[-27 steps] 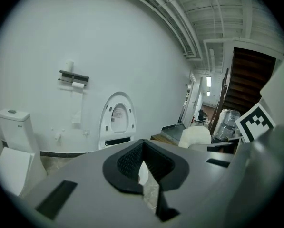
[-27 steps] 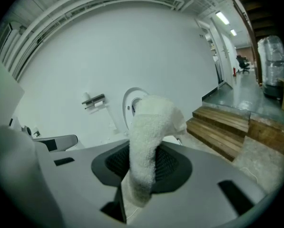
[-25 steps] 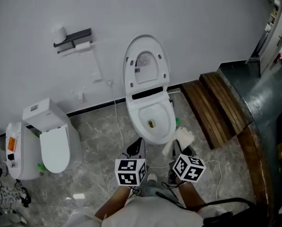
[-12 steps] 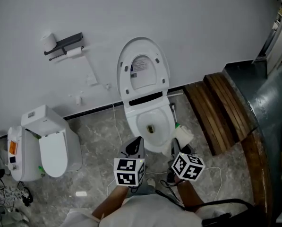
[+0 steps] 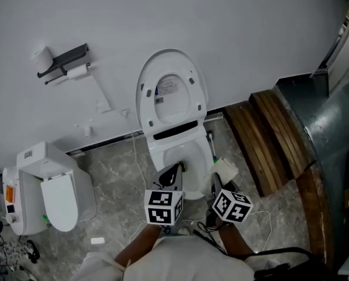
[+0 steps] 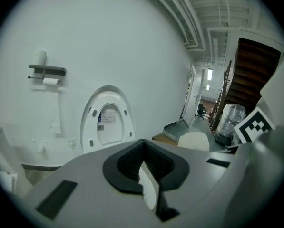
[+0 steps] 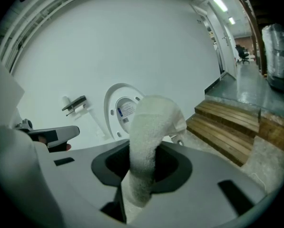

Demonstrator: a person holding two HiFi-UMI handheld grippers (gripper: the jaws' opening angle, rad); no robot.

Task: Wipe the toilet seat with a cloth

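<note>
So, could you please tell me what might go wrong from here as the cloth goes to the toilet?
1. The cloth is pinched by one end in the right gripper's jaws. Its loose end flops forward and could dip into the open bowl.
2. The left gripper, shut and empty, appears close to the bowl's front and might knock it.

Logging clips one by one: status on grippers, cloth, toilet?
Left gripper shut, empty. Right gripper shut on cloth. Toilet lid up, cloth not yet on it. Nothing seen in the way.
</note>
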